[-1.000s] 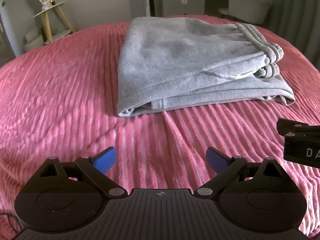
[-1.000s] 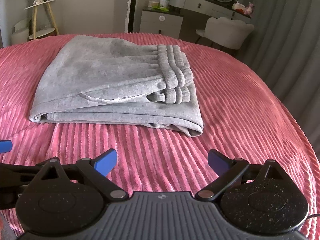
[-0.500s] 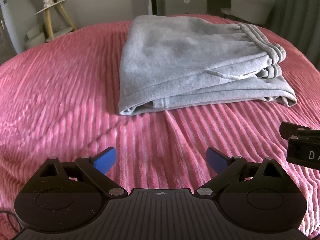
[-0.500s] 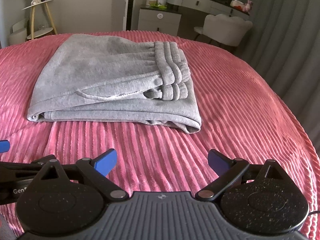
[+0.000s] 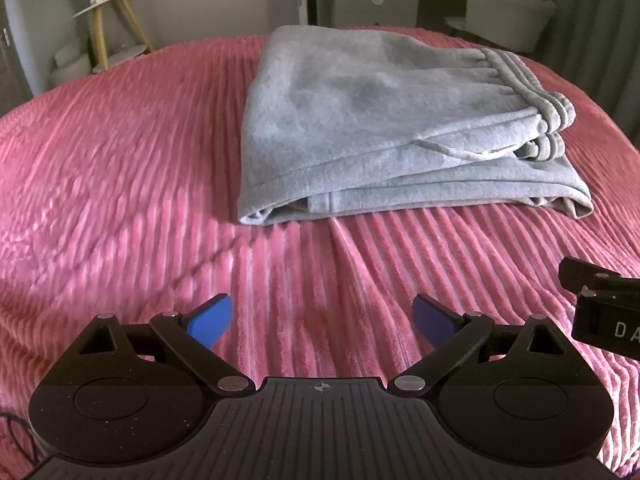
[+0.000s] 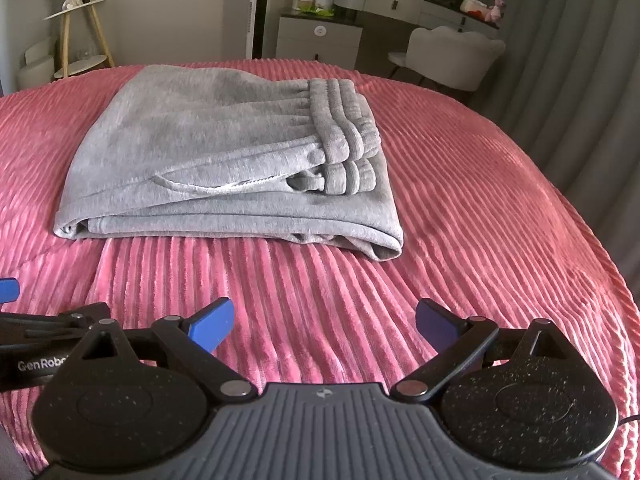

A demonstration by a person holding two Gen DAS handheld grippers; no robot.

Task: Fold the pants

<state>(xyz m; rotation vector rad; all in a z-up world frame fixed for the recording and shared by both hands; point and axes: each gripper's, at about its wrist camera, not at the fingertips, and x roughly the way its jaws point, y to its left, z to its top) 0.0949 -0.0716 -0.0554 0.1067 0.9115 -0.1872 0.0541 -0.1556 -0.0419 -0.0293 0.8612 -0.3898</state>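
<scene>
Left wrist: 1 folded pants (image 5: 384, 120), 2 grippers apart

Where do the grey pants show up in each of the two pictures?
Left wrist view: pants lie upper centre-right, on the pink bedspread.
Right wrist view: pants lie upper centre-left.
Shared landmark: the white chair behind the bed.

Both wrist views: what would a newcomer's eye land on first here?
The grey pants, folded into a flat stack, lie in the middle of the ribbed pink bedspread, waistband to the right. In the foreground the right gripper and the left gripper are both open and empty, short of the near edge of the pants.
</scene>
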